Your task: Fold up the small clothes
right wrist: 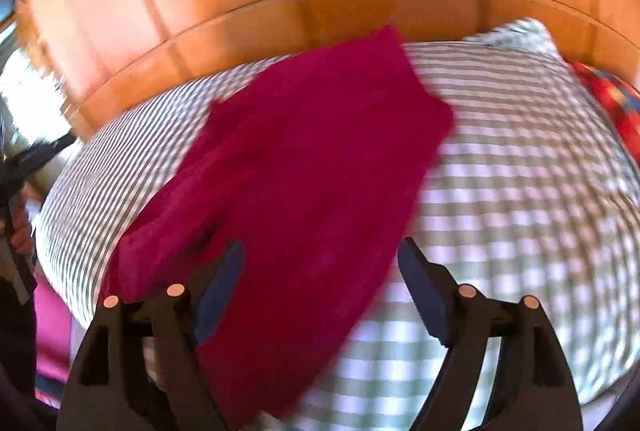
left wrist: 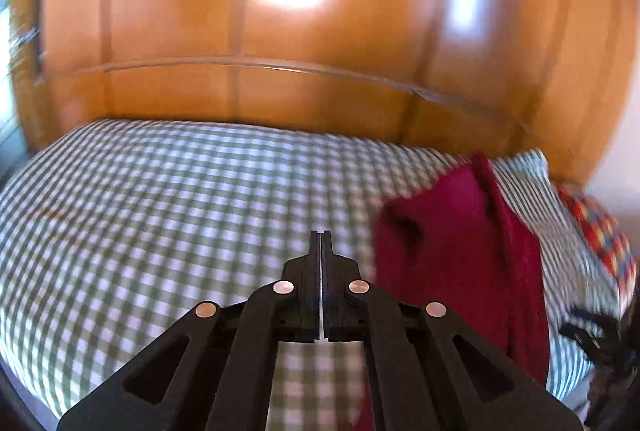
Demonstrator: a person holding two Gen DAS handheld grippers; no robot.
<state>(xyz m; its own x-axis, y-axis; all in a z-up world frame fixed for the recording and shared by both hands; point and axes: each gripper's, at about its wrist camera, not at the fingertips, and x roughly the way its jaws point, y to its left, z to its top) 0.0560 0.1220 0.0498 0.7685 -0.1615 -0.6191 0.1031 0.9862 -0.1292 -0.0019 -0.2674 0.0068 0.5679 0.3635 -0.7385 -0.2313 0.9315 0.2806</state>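
Left wrist view: the left tongs [left wrist: 321,233] are pressed fully together with nothing between their tips, held above a bed [left wrist: 168,199] covered in green-and-white check. A crimson garment [left wrist: 460,231] lies to the right of the tongs, apart from them, bunched at its near-left corner and running from the far side toward the near edge of the bed. Beyond it sits a checked pillow [left wrist: 524,171], and further right a red patterned cushion [left wrist: 600,231]. At the right edge the other tongs show as a dark blur. A glossy wooden wardrobe [left wrist: 280,31] fills the far side.

Right wrist view: the right tongs [right wrist: 320,251] stand wide apart, their pads clear of the cloth. The garment [right wrist: 320,159] lies flat on the bed [right wrist: 520,191] directly under and ahead of them, stretching from near to far; the left finger [right wrist: 222,287] is over it, the right finger over bare check. The pillow [right wrist: 516,37] and cushion [right wrist: 616,107] lie far right. At the left edge a hand [right wrist: 20,231] grips the other tool.
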